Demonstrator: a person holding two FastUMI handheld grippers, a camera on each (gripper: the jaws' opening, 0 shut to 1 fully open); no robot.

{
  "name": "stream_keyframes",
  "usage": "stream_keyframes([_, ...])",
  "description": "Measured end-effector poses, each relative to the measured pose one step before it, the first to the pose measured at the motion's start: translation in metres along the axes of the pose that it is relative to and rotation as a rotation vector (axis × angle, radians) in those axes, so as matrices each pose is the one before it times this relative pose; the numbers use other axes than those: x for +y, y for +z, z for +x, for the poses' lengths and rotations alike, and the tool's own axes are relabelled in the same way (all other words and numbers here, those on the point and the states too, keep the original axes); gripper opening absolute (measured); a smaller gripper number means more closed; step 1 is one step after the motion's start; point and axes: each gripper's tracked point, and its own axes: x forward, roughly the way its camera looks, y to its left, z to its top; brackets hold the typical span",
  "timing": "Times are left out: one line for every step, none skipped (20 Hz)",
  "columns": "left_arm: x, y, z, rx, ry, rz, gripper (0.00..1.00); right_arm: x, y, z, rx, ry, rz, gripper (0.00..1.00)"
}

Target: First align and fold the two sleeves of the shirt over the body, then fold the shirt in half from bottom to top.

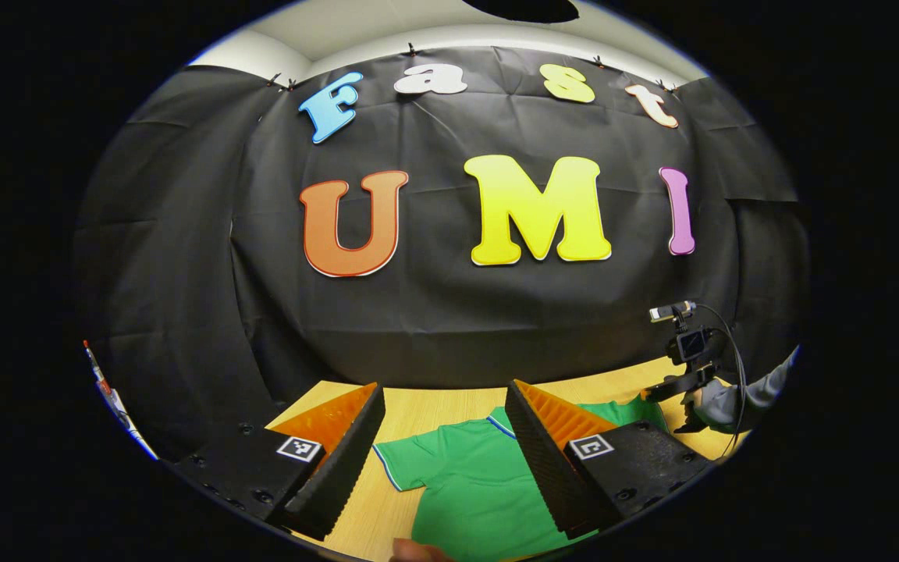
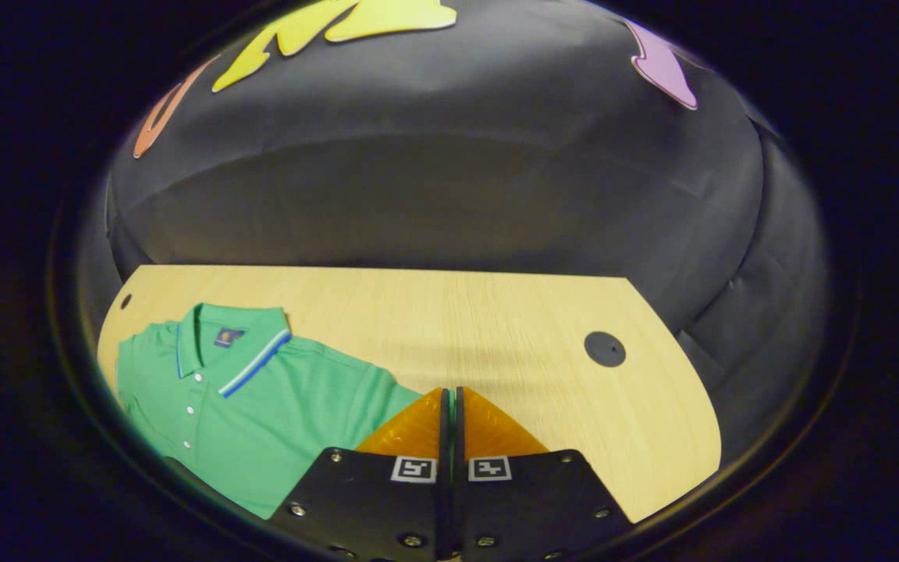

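Note:
A green polo shirt (image 1: 473, 484) lies flat on the wooden table (image 1: 426, 410), collar toward the far wall. My left gripper (image 1: 443, 386) hangs open above it, with the shirt's left sleeve (image 1: 406, 460) and chest between its fingers and nothing held. In the right gripper view the shirt (image 2: 262, 406) spreads out at lower left, with its striped collar (image 2: 250, 343) and buttons showing. My right gripper (image 2: 449, 394) is shut at the end of the near sleeve (image 2: 387, 390), and a thin green strip shows between its fingers. In the left gripper view it appears farther off as the right gripper (image 1: 687, 410), at the shirt's right edge.
The table (image 2: 496, 328) stretches bare to the right of the shirt, with a black round cap (image 2: 605, 349) set in it and a small hole (image 2: 126, 300) at far left. Black cloth walls close the back and sides. A grey sleeve (image 1: 762, 390) holds the right gripper.

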Motion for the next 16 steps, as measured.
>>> stream_keyframes([0.00064, 0.00269, -0.00216, -0.00847, -0.00030, -0.00342, 0.99, 0.00620, 0.00787, -0.00657, -0.02041, 0.01041, 0.00585, 0.00])
stream_keyframes([0.00063, 0.00203, -0.00158, -0.00703, 0.00047, -0.00467, 0.99, 0.00554, 0.00861, -0.00699, -0.01838, 0.01382, 0.00744, 0.01])
stream_keyframes([0.00016, 0.00111, -0.00208, -0.00211, -0.00063, -0.00259, 0.99, 0.00406, 0.00668, -0.00653, -0.01574, 0.01077, 0.00241, 0.00])
stream_keyframes([0.00109, -0.00079, -0.00225, 0.00121, 0.00109, -0.00002, 0.99, 0.00476, 0.00742, -0.00665, -0.01448, 0.01411, 0.00195, 0.01])
stream_keyframes([0.00095, 0.00161, -0.00168, -0.00632, 0.00062, -0.00346, 0.99, 0.00560, 0.00494, -0.00544, -0.01066, 0.01030, -0.00094, 0.00])
stream_keyframes([0.00131, 0.00140, -0.00110, -0.00310, 0.00117, -0.00149, 0.99, 0.00616, 0.00351, -0.00468, -0.00792, 0.01187, -0.00034, 0.00])
stream_keyframes([0.00224, 0.00030, -0.00177, -0.00157, 0.00412, 0.00021, 0.99, 0.00733, 0.00078, -0.00184, -0.00521, 0.01119, 0.00114, 0.00])
stream_keyframes([0.00205, 0.00092, -0.00207, -0.00072, 0.00289, -0.00163, 0.99, 0.00645, 0.00061, -0.00162, -0.00197, 0.00929, 0.00228, 0.01])
stream_keyframes([0.00244, -0.00033, -0.00174, 0.00088, 0.00557, -0.00082, 0.99, 0.00530, 0.00043, -0.00395, -0.00121, 0.01029, 0.00493, 0.01])
stream_keyframes([0.00278, -0.00113, -0.00143, 0.00366, 0.00568, 0.00025, 0.99, 0.00631, 0.00031, -0.00178, -0.00242, 0.00962, 0.00677, 0.00])
stream_keyframes([0.00332, -0.00073, -0.00266, 0.00165, 0.00690, 0.00149, 0.99, 0.00664, -0.00062, -0.00163, -0.00239, 0.00904, 0.00561, 0.01])
stream_keyframes([0.00362, -0.00034, -0.00217, 0.00174, 0.00736, 0.00109, 0.99, 0.00674, -0.00080, -0.00167, 0.00061, 0.00974, 0.00452, 0.01])
stream_keyframes([0.00353, -0.00071, -0.00234, 0.00189, 0.00899, 0.00042, 0.99, 0.00838, -0.00254, -0.00104, -0.00019, 0.01134, 0.00241, 0.00])
stream_keyframes([0.00411, -0.00087, -0.00152, 0.00405, 0.00988, -0.00039, 0.99, 0.00711, -0.00230, -0.00151, 0.00343, 0.00875, -0.00022, 0.01])
stream_keyframes([0.00240, -0.00150, -0.00212, 0.00397, 0.00252, -0.00611, 0.99, 0.00964, -0.00273, -0.00096, -0.00137, 0.01289, -0.00553, 0.01])
stream_keyframes([0.00294, -0.00033, -0.00147, 0.00334, 0.00655, -0.00378, 0.99, 0.00860, -0.00224, -0.00092, -0.00089, 0.01120, -0.01198, 0.01])
